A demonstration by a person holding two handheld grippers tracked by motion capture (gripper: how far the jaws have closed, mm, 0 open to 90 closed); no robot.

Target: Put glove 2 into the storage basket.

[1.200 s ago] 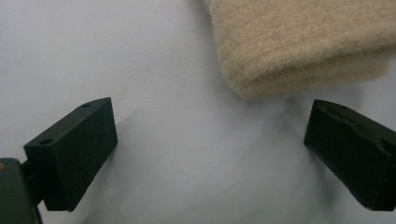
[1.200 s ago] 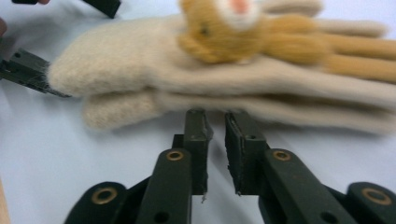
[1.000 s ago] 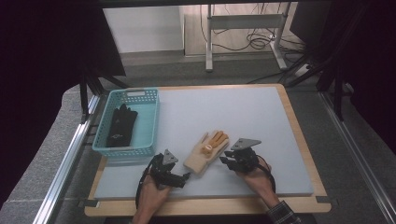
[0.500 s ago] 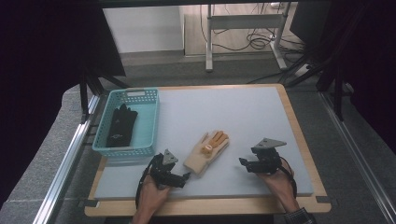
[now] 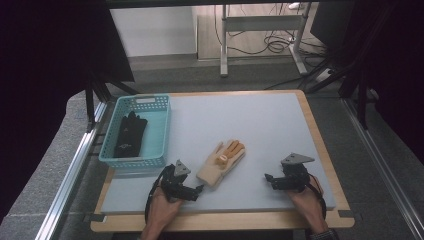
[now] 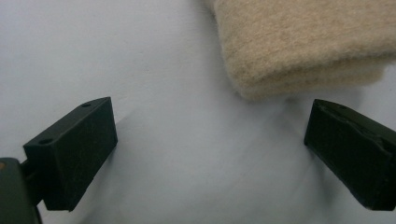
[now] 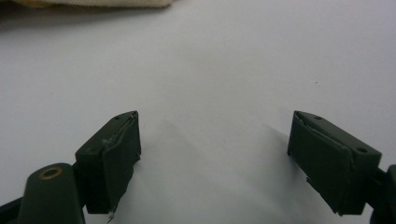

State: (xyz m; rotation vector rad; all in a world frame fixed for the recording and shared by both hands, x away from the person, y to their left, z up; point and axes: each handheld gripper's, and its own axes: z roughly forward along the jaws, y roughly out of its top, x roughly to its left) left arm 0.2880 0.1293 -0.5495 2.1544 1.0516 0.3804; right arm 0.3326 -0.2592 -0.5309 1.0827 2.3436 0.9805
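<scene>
A beige knitted glove with orange fingertips [image 5: 222,163] is seen lying flat on the pale grey table mat [image 5: 250,120], a little below the centre of the high view, its fingers pointed toward the upper right and its cuff toward the lower left. The left gripper [image 5: 196,190] is held low on the mat at the lower left of that frame, just beside the cuff. In the left gripper view, the gripper [image 6: 210,140] is shown with its jaws spread wide apart, nothing between them but bare mat; the folded cuff of the glove [image 6: 308,42] is found in the upper right of the frame, just beyond the jaw on that side and not clamped.

The right gripper [image 5: 270,181] is seen at the lower right of the high view, well apart from the glove. In the right gripper view, this gripper [image 7: 212,140] is likewise shown with jaws wide open over bare mat.

A turquoise plastic lattice basket [image 5: 155,107] is placed at the left of the high view, and a black glove [image 5: 129,135] is laid inside it.
</scene>
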